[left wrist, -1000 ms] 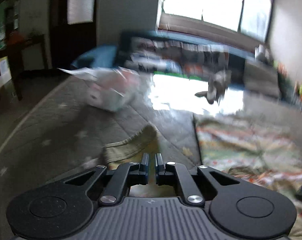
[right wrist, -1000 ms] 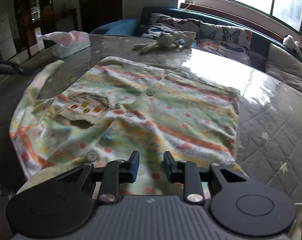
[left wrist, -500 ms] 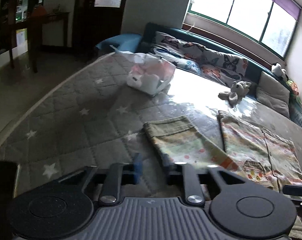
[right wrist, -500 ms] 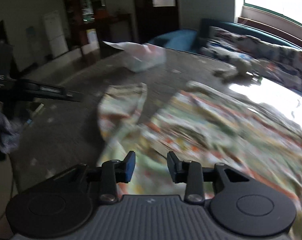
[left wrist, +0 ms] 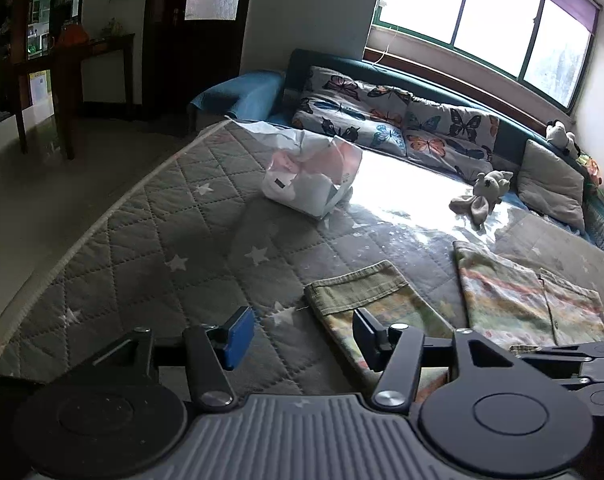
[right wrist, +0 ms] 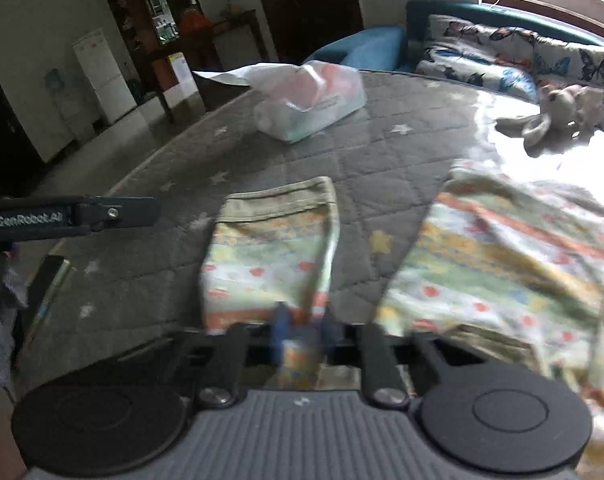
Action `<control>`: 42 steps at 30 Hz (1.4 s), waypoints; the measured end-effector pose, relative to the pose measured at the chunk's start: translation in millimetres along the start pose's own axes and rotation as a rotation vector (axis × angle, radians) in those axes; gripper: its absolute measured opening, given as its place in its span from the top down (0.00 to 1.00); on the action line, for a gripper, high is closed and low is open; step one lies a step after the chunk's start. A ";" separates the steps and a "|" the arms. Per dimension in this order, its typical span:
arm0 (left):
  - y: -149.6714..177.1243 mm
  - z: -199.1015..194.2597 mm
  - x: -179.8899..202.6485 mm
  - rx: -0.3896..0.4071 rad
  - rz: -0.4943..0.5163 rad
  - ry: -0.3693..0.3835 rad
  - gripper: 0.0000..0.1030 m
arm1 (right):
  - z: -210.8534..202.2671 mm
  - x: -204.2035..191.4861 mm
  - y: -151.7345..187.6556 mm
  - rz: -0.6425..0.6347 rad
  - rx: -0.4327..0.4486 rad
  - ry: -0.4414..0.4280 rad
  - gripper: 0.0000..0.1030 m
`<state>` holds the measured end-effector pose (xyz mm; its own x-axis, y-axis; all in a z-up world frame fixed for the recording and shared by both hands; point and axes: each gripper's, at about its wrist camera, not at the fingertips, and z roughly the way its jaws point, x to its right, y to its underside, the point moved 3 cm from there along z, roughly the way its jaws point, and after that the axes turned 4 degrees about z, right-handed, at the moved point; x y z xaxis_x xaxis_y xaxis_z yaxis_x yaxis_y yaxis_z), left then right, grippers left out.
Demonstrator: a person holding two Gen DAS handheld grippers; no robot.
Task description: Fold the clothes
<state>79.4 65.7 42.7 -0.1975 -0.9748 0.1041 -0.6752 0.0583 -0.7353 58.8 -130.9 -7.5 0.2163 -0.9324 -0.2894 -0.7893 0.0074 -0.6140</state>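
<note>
A patterned children's shirt (right wrist: 502,264) with coloured stripes and dots lies flat on the grey quilted bed (left wrist: 149,240). Its left sleeve (right wrist: 269,248) with an olive cuff stretches out to the left; it also shows in the left wrist view (left wrist: 366,300). My left gripper (left wrist: 302,336) is open and empty, low over the bed beside the cuff. My right gripper (right wrist: 302,336) has its jaws narrowly apart around the sleeve's near end, blurred by motion. The shirt body shows in the left wrist view (left wrist: 522,300).
A plastic bag (left wrist: 314,176) with pink and white contents sits on the bed behind the sleeve. A grey plush toy (left wrist: 482,196) lies further right. Butterfly pillows (left wrist: 382,112) line the back. The bed's left edge (left wrist: 101,216) drops to the floor.
My left gripper let go of the sleeve, opened wide and drew back. My right gripper swung left from the shirt's hem to the sleeve's near end and its jaws narrowed.
</note>
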 end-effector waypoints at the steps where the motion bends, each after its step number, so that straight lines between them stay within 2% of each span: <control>1: -0.4 -1.3 -2.2 0.002 0.000 -0.001 0.43 | -1.4 -5.6 1.1 -0.013 0.011 -0.007 0.96; 5: -0.7 -8.4 -13.2 0.011 -0.007 -0.011 0.40 | -13.1 -44.9 12.3 -0.210 0.077 -0.004 0.96; 8: 3.4 -11.2 -14.3 -0.001 0.007 -0.003 0.37 | -17.0 -80.0 32.5 -0.381 0.087 -0.017 0.96; 10: 6.9 -12.4 -13.1 -0.011 0.019 0.006 0.36 | -14.5 -102.8 50.5 -0.510 0.069 -0.022 0.92; 11: 9.3 -12.5 -11.1 -0.017 0.027 0.012 0.36 | -11.6 -111.9 60.0 -0.565 0.058 -0.020 0.84; 13: 14.3 -12.6 -6.8 -0.031 0.035 0.034 0.36 | -6.5 -124.9 75.9 -0.640 0.043 -0.019 0.79; 14: 16.8 -12.9 -4.4 -0.038 0.039 0.047 0.36 | -4.4 -128.8 81.5 -0.659 0.041 -0.018 0.75; 17: 23.2 -13.9 6.3 -0.059 0.071 0.091 0.36 | -1.2 -138.5 91.6 -0.713 0.039 -0.012 0.75; 22: 28.8 -16.0 45.3 -0.068 0.275 0.148 0.34 | -1.1 -144.4 91.6 -0.751 0.032 -0.003 0.67; 27: 29.4 -2.9 69.0 -0.100 0.351 0.205 0.36 | 0.4 -144.0 90.4 -0.741 0.032 -0.001 0.66; 33: 30.8 17.3 78.6 -0.158 0.361 0.239 0.48 | 0.5 -142.4 88.1 -0.734 0.037 -0.005 0.66; 36: 32.8 23.9 81.1 -0.176 0.382 0.219 0.63 | 0.1 -141.8 86.4 -0.731 0.039 -0.004 0.66; 40: 34.1 23.5 76.5 -0.163 0.387 0.175 0.91 | -1.7 -141.0 83.6 -0.729 0.040 -0.003 0.66; 42: 32.0 16.9 65.8 -0.130 0.350 0.132 0.94 | -2.5 -140.5 82.3 -0.728 0.040 -0.002 0.66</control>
<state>56.8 -0.2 14.7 -0.5158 -0.8555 -0.0462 -0.6337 0.4172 -0.6514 -38.0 -0.2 -15.4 0.6793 -0.7058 0.2011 -0.4234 -0.6007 -0.6781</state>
